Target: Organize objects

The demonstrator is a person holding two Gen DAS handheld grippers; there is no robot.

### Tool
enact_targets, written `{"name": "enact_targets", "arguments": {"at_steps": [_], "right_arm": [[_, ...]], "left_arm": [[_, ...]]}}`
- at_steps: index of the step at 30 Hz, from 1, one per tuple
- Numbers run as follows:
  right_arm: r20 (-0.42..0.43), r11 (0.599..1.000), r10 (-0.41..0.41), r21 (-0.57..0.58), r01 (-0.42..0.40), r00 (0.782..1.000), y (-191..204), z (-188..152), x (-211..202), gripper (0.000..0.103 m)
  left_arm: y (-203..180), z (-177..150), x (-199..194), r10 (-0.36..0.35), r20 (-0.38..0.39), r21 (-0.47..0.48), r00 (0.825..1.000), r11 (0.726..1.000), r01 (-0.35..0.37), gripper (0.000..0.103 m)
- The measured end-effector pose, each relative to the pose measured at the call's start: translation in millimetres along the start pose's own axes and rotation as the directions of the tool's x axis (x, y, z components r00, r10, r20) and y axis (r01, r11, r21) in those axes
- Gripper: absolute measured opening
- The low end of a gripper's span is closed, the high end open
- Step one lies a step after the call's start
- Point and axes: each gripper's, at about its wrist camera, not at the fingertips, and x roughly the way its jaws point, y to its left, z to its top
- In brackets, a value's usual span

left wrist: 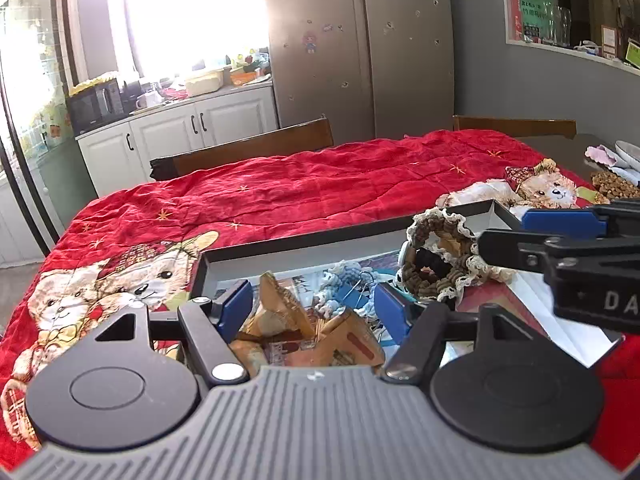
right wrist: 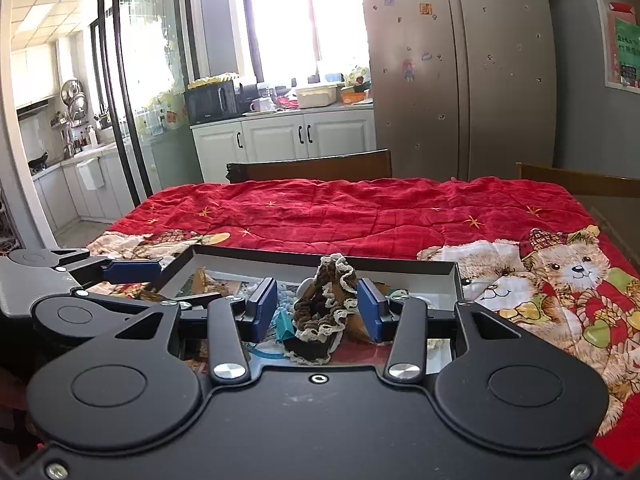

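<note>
Red bear blanket [right wrist: 360,216] w/ box [right wrist: 400,266] on it: your right gripper [right wrist: 318,306] and left gripper [left wrist: 314,308] are both apart, scrunchie [right wrist: 324,308] dropped in, so pick the next thing.

A tray [right wrist: 456,280] lies on the cloth [right wrist: 360,216] near the table's front edge. In it, a scrunchie [right wrist: 326,308] sits toward the right and a paper piece [left wrist: 280,312] to its left, yarn [left wrist: 340,280] between them. Chairs [right wrist: 312,166] stand behind the table.

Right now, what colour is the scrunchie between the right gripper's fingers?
Brown, with a cream lace trim: the scrunchie shows best in the right wrist view.
</note>
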Motion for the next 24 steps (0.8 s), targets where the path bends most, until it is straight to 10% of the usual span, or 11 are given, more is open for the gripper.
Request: {"name": "enact_targets", "arguments": {"at_steps": [24], "right_arm": [[0.052, 0.996, -0.026, -0.084, 0.031, 0.998, 27, -10, -99, 0.056]], "left_arm": [[11, -18, -91, 0.045, 0.104, -0.041, 0.994, 0.998, -0.041, 0.101]]}}
